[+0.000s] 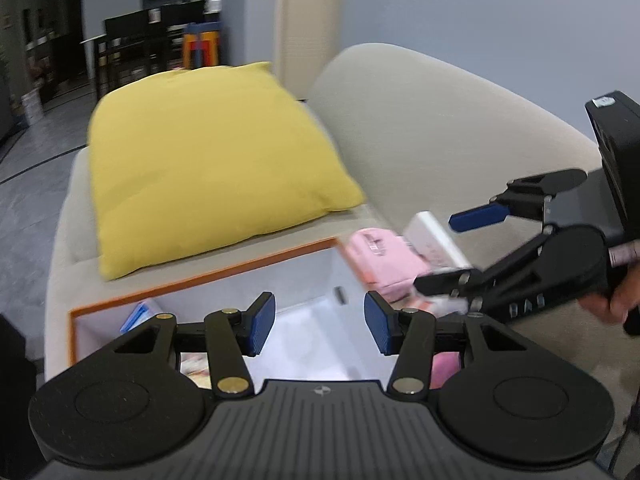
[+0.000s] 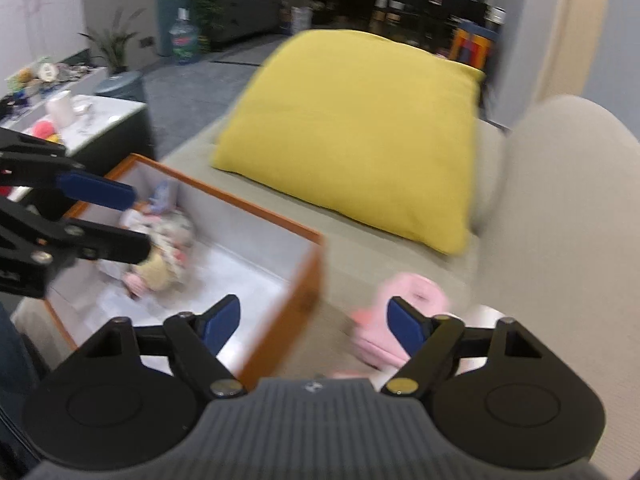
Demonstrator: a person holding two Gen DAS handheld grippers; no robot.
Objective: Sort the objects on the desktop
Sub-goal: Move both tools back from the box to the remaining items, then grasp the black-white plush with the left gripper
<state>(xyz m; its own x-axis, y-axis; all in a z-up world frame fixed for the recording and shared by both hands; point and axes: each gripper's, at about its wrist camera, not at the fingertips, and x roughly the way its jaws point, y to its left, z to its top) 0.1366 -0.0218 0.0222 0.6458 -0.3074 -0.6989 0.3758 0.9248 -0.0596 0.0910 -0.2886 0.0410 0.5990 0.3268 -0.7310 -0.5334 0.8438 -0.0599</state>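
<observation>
An orange-rimmed box [image 1: 208,274] with a white inside stands on a beige sofa; it also shows in the right wrist view [image 2: 308,280]. My left gripper [image 1: 320,324] is open and empty above the box. Several small items [image 2: 160,248] lie inside. My right gripper [image 2: 316,328] is open and empty, straddling the box's right wall. A pink object [image 2: 404,308] lies on the sofa right of the box, with a white box [image 1: 436,240] beside the pink object [image 1: 384,260] in the left wrist view.
A yellow cushion [image 1: 212,168] lies on the sofa behind the box, and shows too in the right wrist view [image 2: 360,132]. The sofa backrest [image 1: 440,128] rises at the right. A low table [image 2: 80,120] with clutter stands to the far left.
</observation>
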